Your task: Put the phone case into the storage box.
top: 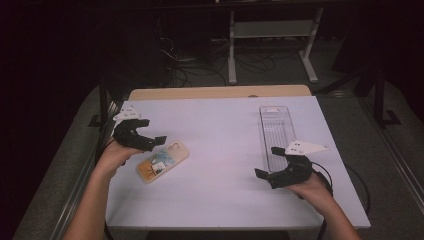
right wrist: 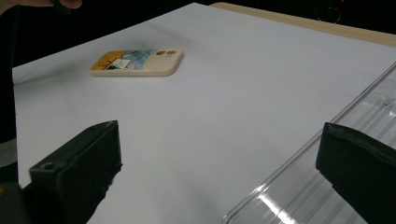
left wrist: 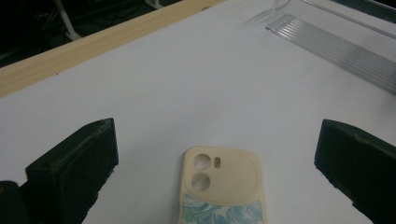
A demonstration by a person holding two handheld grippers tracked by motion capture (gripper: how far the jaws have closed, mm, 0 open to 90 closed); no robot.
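Note:
A cream phone case (top: 163, 161) with a blue and orange picture lies flat on the white table (top: 220, 130), left of centre. My left gripper (top: 151, 133) hovers just left of it, open, and the case (left wrist: 221, 186) lies between and ahead of its wide-apart jaws. A long clear plastic tray (top: 277, 134) lies on the right side of the table. My right gripper (top: 267, 161) is open at the tray's near end; the tray's edge (right wrist: 317, 168) runs between its jaws. From there the phone case (right wrist: 137, 62) is far off on the left.
A bare wooden strip (top: 220, 92) runs along the table's far edge. Beyond it stand a white metal frame (top: 272, 40) and tangled cables (top: 200, 65) on a dark floor. The table's middle (top: 220, 150) lies bare between the case and the tray.

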